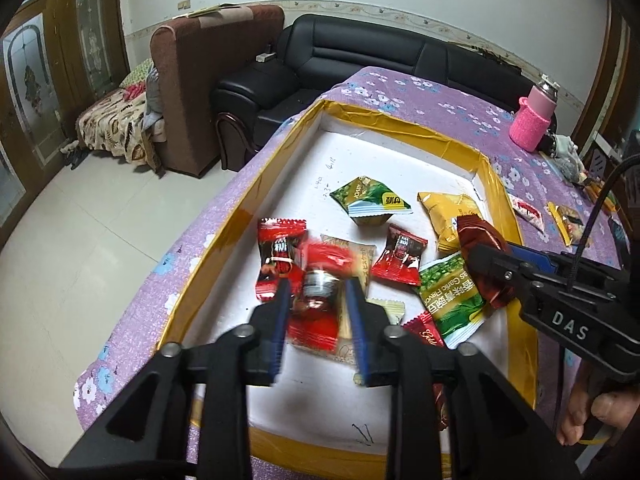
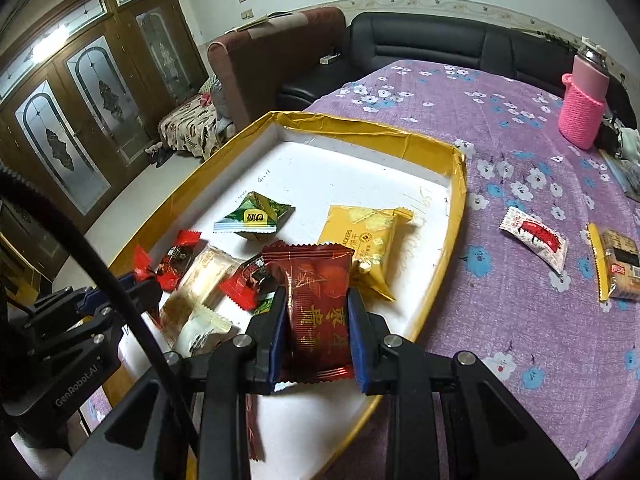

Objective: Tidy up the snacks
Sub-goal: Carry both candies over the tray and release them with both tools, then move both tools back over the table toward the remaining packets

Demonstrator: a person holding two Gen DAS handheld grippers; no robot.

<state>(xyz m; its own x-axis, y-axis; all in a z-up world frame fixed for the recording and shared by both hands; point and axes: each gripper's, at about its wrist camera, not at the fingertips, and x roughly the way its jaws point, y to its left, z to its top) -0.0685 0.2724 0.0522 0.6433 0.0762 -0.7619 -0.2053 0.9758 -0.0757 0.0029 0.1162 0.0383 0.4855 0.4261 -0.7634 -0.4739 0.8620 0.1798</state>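
A shallow white tray with a yellow rim (image 1: 400,118) (image 2: 456,216) lies on the purple floral table and holds several snack packets. My left gripper (image 1: 318,288) has its jaws on either side of a blurred red candy packet (image 1: 320,280) over the tray's near part; whether it grips it is unclear. My right gripper (image 2: 318,296) is shut on a dark red foil packet (image 2: 316,296), held above the tray; it also shows in the left wrist view (image 1: 482,256). A green packet (image 1: 370,200) (image 2: 254,216) and a yellow packet (image 1: 450,210) (image 2: 368,236) lie in the tray.
On the cloth right of the tray lie a white-and-red sachet (image 2: 536,236) and a yellow-edged cracker pack (image 2: 616,264). A pink-sleeved bottle (image 2: 584,100) stands at the far right. A black sofa (image 1: 360,56) and brown armchair (image 1: 208,80) sit beyond the table.
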